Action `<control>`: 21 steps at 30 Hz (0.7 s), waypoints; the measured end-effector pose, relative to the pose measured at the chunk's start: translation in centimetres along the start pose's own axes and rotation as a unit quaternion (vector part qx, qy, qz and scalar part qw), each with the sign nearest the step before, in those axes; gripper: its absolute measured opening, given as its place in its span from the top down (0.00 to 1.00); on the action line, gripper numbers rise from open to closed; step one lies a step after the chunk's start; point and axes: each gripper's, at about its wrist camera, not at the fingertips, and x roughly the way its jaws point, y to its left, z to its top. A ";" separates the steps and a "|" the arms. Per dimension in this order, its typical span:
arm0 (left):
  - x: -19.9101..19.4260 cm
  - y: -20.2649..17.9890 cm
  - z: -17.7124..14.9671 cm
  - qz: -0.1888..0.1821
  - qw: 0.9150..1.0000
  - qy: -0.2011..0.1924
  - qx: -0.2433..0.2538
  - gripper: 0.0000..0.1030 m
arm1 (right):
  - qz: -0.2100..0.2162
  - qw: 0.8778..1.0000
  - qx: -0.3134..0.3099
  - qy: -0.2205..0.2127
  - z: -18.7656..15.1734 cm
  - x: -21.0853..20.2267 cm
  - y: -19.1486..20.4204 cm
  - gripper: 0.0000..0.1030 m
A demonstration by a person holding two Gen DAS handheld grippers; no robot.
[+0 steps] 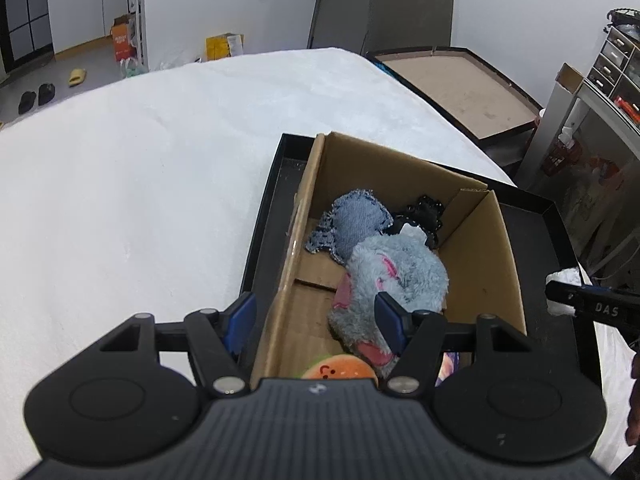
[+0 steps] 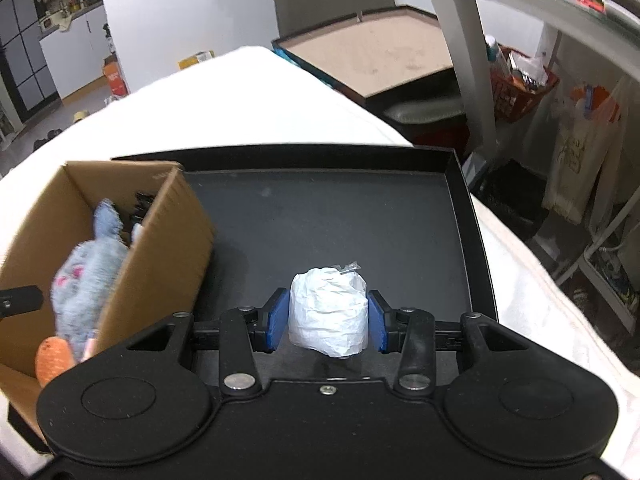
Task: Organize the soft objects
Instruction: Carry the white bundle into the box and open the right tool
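White bedding [image 1: 140,184] covers the broad surface under everything, with shelving and a second tray-like frame in the cluttered room behind. On the bedding sits a shallow black tray [image 2: 468,216], and a cardboard box [image 2: 168,248] stands at its left end, seemingly as the bin for the soft things.

Directly ahead of the right gripper [image 2: 328,314], between its blue pads [image 2: 278,320], is a white paper-wrapped roll [image 2: 328,312]. The jaws are drawn in against its two sides, pinching it upright; the tray floor beneath looks close, and I cannot tell whether the roll has cleared it. Gripping across the waist makes sense: the wrapping is crumpled and would give, so a squeeze at the middle keeps it from tipping.

The left gripper [image 1: 316,320] hangs spread over the box's near end, holding nothing, its left pad outside the cardboard wall and its right pad in front of a fluffy blue plush [image 1: 396,276] lying inside. Beyond the plush rest a denim pouch [image 1: 352,220] and something black [image 1: 424,212]; nearest the gripper body, an orange smiling toy [image 1: 340,368] peeks up. Probably this hand waits there to steady the box or tidy the contents while the roll is carried leftward into it.
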 end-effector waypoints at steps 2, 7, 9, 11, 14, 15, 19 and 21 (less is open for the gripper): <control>-0.1 0.1 -0.1 -0.002 1.000 -0.002 0.000 0.38 | 0.002 1.000 -0.007 -0.006 0.3 -0.6 0.4 0.60; -0.4 0.4 -0.1 -0.011 1.000 -0.001 -0.002 0.39 | 0.003 1.000 -0.018 -0.019 1.0 -1.8 1.6 0.60; -0.4 0.6 -0.1 -0.017 1.000 0.000 -0.007 0.39 | 0.002 0.999 -0.023 -0.023 1.1 -2.3 2.2 0.60; -0.5 0.7 -0.1 -0.019 1.000 -0.001 -0.006 0.42 | 0.003 0.999 -0.030 -0.026 1.4 -2.7 2.7 0.60; -0.7 0.7 -0.1 -0.022 1.000 -0.004 -0.005 0.44 | 0.005 0.999 -0.032 -0.032 1.8 -3.4 3.4 0.60; -0.8 0.8 -0.1 -0.024 1.000 -0.004 -0.006 0.45 | 0.006 0.999 -0.034 -0.035 1.9 -3.6 3.6 0.60; -0.8 1.0 0.0 -0.030 1.000 0.001 -0.007 0.53 | 0.010 0.998 -0.043 -0.043 2.6 -4.4 4.8 0.60; -0.6 1.1 0.0 -0.028 1.000 0.003 -0.007 0.57 | 0.013 0.998 -0.049 -0.047 3.0 -4.8 5.5 0.60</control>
